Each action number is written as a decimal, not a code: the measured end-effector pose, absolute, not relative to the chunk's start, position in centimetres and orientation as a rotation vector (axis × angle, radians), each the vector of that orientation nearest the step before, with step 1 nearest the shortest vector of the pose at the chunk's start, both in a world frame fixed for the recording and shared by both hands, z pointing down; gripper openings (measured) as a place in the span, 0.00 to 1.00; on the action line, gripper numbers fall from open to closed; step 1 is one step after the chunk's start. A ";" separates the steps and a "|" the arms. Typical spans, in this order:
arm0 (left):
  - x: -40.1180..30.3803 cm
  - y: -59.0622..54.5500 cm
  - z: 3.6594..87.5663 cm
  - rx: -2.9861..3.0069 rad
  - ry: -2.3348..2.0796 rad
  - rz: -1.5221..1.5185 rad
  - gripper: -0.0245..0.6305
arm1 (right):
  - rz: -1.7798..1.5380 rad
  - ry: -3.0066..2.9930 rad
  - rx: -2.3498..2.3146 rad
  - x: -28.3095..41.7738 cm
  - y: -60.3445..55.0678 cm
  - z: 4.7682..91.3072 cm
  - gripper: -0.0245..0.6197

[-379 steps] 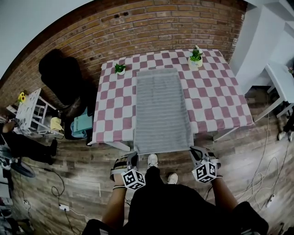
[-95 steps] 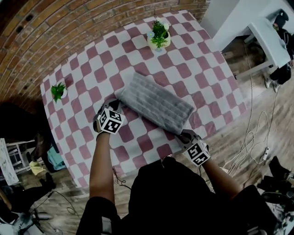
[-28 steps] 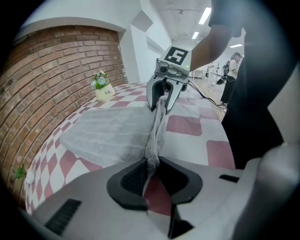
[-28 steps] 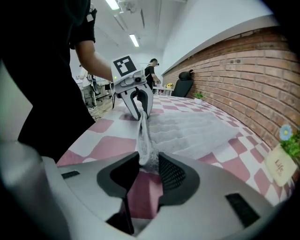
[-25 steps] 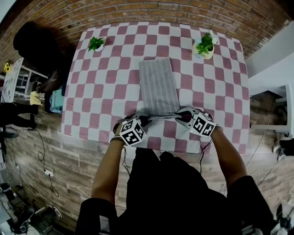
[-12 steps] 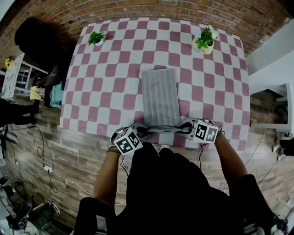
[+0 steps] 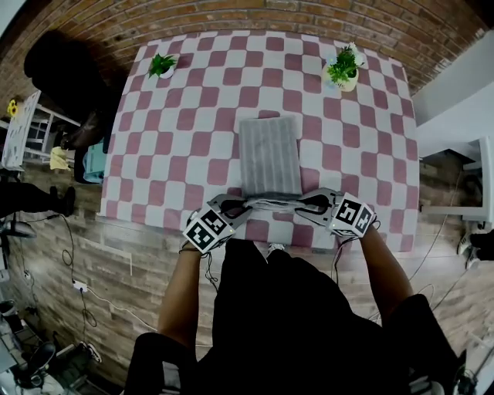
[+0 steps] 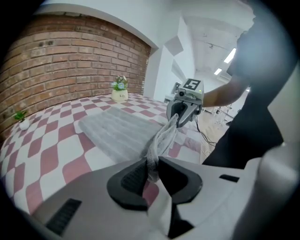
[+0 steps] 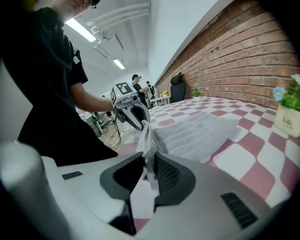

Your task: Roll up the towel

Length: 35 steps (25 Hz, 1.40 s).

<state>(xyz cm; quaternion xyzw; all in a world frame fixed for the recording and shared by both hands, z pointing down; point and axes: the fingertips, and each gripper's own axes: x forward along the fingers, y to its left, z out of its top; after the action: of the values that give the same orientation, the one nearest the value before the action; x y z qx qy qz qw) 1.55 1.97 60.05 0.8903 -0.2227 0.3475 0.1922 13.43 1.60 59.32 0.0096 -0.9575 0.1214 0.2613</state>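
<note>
We hold a grey ribbed towel [image 7: 268, 154] by its near edge. The rest lies flat in the middle of the table under a pink-and-white checked cloth [image 7: 185, 139], running from the centre toward 12 o'clock. At the towel's 7 o'clock corner our left gripper [image 7: 241, 205] has its jaws closed on a bunched fold of the fabric, the dark pads pressing it from both sides. At the 5 o'clock corner our right gripper [image 7: 306, 203] pinches the other end the same way. Between the two, the gathered edge hangs lifted off the cloth as a narrow band, close to the table's 6 o'clock side. A small green plant in a white pot [image 7: 161, 65] stands at the table's 10 o'clock corner and a flowering plant in a cream pot [image 7: 342, 69] at 2 o'clock, both well apart from the towel. A red brick wall [image 7: 255, 15] runs behind the table at 12 o'clock.
</note>
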 end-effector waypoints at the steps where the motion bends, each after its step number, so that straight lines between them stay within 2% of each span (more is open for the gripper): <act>1: 1.5 1.3 59.9 2.494 -0.654 0.951 0.15 | 0.320 -2.604 0.070 13.4 0.8 59.2 0.15; 5: 1.1 -1.2 60.2 2.455 -0.784 0.916 0.16 | 0.212 -2.603 0.285 13.4 -2.2 59.3 0.16; 7: 0.9 -2.2 60.5 2.432 -0.843 0.928 0.16 | 0.129 -2.581 0.414 13.8 -3.6 59.3 0.20; 8: 0.7 -2.7 60.7 2.420 -0.871 0.938 0.16 | 0.080 -2.576 0.479 14.1 -4.1 58.9 0.23; 11: 0.3 -3.7 61.1 2.396 -0.928 0.984 0.16 | -0.120 -2.562 0.574 14.7 -4.4 56.3 0.24; 15: 0.3 -4.2 61.3 2.388 -0.944 0.998 0.17 | -0.461 -2.439 0.406 13.7 -1.0 54.5 0.26; 20: 0.1 -4.7 61.8 2.350 -0.954 0.989 0.18 | -0.823 -2.269 0.124 11.4 2.0 57.2 0.30; 23: 0.2 -4.8 61.7 2.352 -0.953 1.016 0.19 | -0.838 -2.189 0.045 11.2 1.4 60.1 0.38; 28: 0.0 -4.7 61.4 2.382 -0.952 1.053 0.21 | -0.788 -2.187 0.068 11.4 -0.7 61.8 0.38; 30: -0.3 -4.9 61.0 2.401 -0.967 1.060 0.26 | -0.756 -2.181 0.071 11.5 -1.2 62.1 0.38; 32: -0.7 -5.1 59.8 2.448 -1.002 1.052 0.36 | -0.726 -2.169 0.057 11.6 -1.6 62.7 0.38; 35: -0.6 -4.2 57.0 2.609 -1.026 1.051 0.42 | -0.729 -2.145 0.031 11.5 -2.0 63.3 0.38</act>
<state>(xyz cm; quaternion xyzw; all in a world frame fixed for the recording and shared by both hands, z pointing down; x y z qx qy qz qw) -0.57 -4.17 57.03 0.8690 -0.3419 0.3501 0.0735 11.50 -1.97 63.30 0.0126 -0.8573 -0.2916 0.4242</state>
